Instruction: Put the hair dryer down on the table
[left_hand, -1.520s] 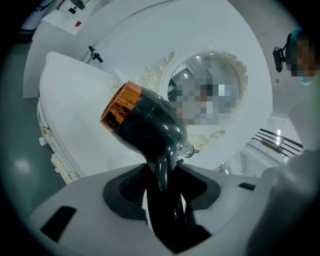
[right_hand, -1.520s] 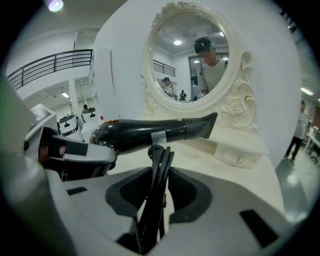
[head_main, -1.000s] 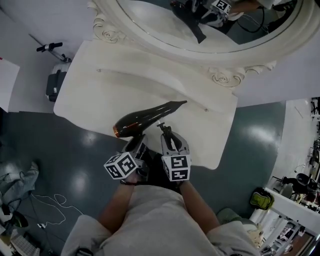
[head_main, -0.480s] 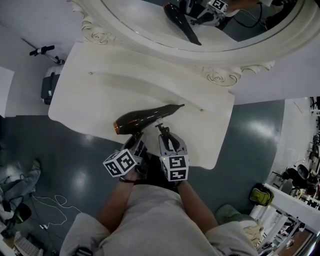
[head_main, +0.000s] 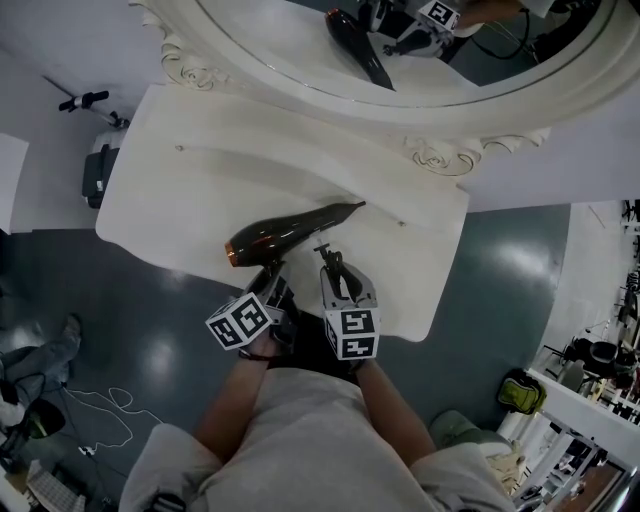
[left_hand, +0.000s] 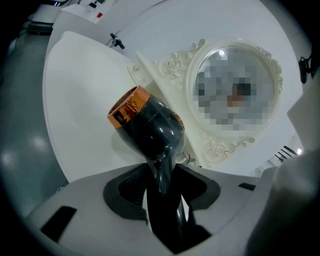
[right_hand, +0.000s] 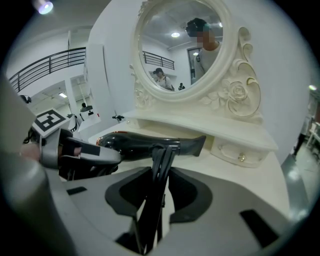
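The black hair dryer (head_main: 290, 228) with a copper ring at one end lies level over the front half of the white dressing table (head_main: 190, 190). My left gripper (head_main: 268, 282) is shut on its handle from below. In the left gripper view the handle (left_hand: 164, 175) runs between the jaws and the barrel (left_hand: 150, 125) points away. My right gripper (head_main: 325, 252) has its thin fingers close together, tips against the barrel's near side (right_hand: 145, 142). Nothing shows between them. Whether the dryer touches the tabletop is unclear.
An ornate oval mirror (head_main: 440, 150) stands at the table's back and reflects the dryer and grippers. A small drawer with a knob (right_hand: 241, 158) sits under the mirror. A scooter (head_main: 92, 100) and a grey case (head_main: 98, 172) stand on the floor at the left.
The dryer and both grippers have shifted a little to the left over the table, and the barrel lies slightly flatter. The left grip on the handle is unchanged.
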